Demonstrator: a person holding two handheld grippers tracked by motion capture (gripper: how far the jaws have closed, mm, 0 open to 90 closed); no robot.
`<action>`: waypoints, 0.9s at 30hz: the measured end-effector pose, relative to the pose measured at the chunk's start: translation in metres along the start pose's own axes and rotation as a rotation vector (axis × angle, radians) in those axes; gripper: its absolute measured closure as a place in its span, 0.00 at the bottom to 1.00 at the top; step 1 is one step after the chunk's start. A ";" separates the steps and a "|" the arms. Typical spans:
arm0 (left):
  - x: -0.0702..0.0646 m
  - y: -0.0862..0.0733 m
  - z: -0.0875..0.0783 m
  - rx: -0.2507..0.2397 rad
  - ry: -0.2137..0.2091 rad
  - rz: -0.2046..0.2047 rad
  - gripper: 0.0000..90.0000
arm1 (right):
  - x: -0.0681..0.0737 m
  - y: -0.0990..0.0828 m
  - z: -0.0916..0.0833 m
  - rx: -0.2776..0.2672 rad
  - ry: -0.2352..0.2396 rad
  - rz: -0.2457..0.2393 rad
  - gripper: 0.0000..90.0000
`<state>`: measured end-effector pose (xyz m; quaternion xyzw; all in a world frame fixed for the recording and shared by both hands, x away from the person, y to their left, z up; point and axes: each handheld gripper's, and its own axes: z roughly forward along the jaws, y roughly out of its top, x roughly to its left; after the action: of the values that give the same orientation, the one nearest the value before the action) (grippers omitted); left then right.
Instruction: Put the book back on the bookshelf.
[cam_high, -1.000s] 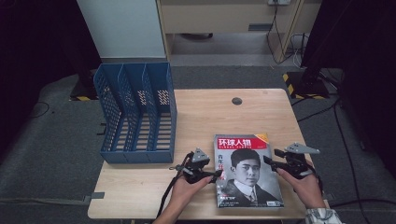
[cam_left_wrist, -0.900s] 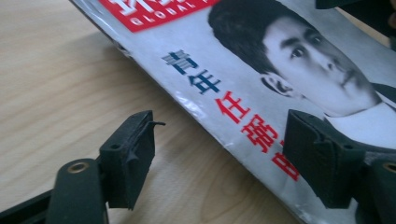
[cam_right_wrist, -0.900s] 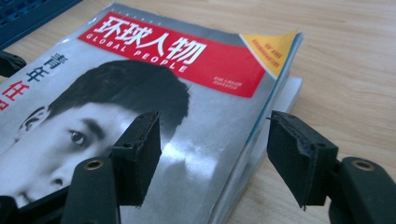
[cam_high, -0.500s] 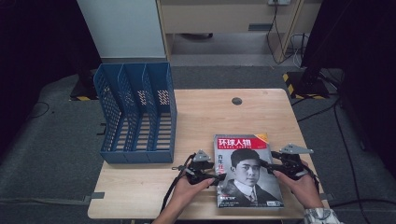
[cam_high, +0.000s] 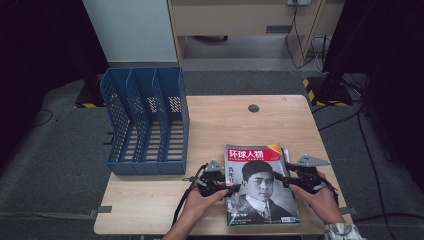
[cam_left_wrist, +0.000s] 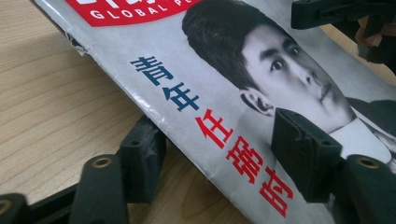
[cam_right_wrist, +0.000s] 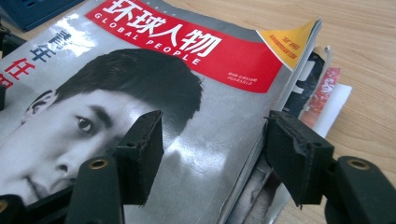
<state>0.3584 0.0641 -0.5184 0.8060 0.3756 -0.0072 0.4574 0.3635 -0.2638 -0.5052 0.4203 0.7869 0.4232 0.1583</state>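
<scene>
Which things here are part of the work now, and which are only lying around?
In use:
- magazine
- left gripper, open at its spine edge
- right gripper, open at its page edge

Lying about:
- blue file rack, apart from the magazine
- papers under the magazine
- table hole

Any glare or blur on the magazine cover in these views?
Right gripper view: white glare on the magazine cover mid-page and at upper left, title sharp. Left gripper view: cover evenly lit, near jaws soft. High view: magazine small, no obvious glare.
</scene>
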 end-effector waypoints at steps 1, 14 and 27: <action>0.000 0.000 0.000 0.000 0.000 0.000 0.42 | 0.000 0.000 0.000 0.000 0.002 -0.003 0.42; 0.007 0.008 -0.003 0.051 -0.029 -0.001 0.45 | 0.003 0.004 0.012 0.016 -0.014 -0.014 0.32; 0.021 0.048 0.007 0.093 -0.040 -0.027 0.52 | -0.002 0.005 0.013 0.004 0.018 -0.036 0.47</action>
<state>0.4052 0.0566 -0.4950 0.8210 0.3763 -0.0469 0.4268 0.3756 -0.2565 -0.5091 0.4027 0.7966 0.4223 0.1579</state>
